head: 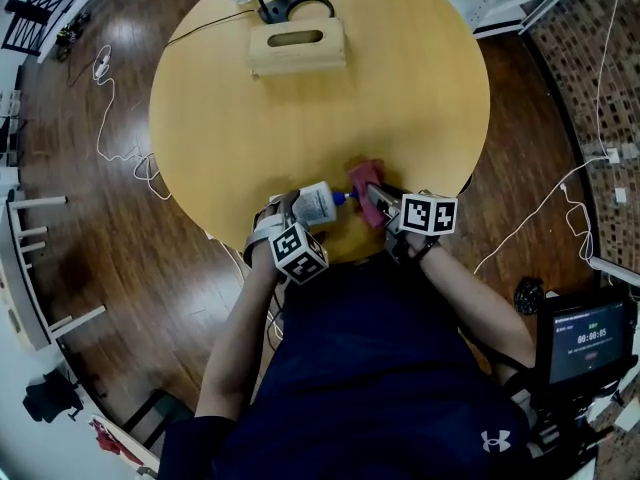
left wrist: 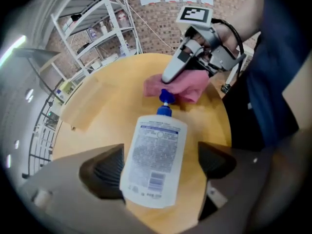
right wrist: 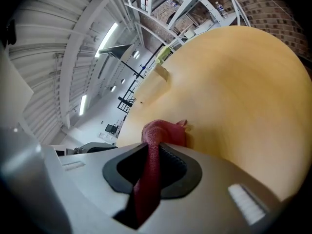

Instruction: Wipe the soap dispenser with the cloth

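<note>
The person's dark shirt (head: 380, 368) fills the bottom of the head view, with both forearms reaching out over the near edge of the round table (head: 400, 78). The left hand-held gripper (left wrist: 160, 164) points steeply down, its jaws standing apart around the soap dispenser (head: 318, 204). One pad sits at the bottle's side, and the other shows a clear gap. The dispenser lies label-up on the table, its blue pump (left wrist: 165, 101) aimed at the pink cloth (left wrist: 178, 86) (the pump's tip meets the fabric). The right hand-held gripper (right wrist: 156, 165) has its pads pinched on a fold of that cloth, which bunches on the table beyond them. A wooden box (head: 297, 46) sits at the far side.
</note>
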The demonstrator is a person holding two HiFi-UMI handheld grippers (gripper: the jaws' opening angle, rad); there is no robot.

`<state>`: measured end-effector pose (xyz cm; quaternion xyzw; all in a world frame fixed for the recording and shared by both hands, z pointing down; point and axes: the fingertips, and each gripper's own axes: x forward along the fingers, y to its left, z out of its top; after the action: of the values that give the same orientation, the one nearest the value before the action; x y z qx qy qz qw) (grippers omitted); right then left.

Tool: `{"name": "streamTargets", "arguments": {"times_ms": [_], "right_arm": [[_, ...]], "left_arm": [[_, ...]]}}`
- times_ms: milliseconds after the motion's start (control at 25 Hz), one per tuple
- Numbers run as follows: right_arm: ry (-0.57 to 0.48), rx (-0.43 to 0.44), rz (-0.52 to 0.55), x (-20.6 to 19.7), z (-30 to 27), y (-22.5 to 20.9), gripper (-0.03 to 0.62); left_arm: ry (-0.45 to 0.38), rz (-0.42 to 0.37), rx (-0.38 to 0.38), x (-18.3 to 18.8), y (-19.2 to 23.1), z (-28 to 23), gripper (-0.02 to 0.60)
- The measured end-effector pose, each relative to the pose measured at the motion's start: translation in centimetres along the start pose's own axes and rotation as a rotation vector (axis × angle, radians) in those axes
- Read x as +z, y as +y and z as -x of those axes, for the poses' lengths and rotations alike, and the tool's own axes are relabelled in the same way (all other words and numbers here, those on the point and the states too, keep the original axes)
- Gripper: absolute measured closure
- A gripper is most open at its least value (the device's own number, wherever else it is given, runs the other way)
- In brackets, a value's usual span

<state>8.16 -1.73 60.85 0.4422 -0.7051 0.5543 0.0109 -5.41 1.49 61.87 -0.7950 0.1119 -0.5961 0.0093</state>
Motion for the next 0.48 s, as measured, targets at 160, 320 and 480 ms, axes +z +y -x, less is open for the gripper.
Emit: {"name": "streamTargets", "arguments": {"times_ms": [160,320,480], "right_arm": [[0.026,-0.014,0.006,-0.2,-0.3,-0.7,0.523],[0.052,0.0,-0.014,-0.1,-1.1,-0.7,0.523],[0.059,0.074,-0.039,-0.3,-1.0,1.1,0.523]], "left_arm": [[0.069,-0.138,0.006,-0.9,0.0,-1.8,0.104],[0.083,-0.162,-0.067,0.4,0.4,-3.8,0.104],[0.039,-0.102,-0.135,1.6,0.4,-4.9,0.11]]}}
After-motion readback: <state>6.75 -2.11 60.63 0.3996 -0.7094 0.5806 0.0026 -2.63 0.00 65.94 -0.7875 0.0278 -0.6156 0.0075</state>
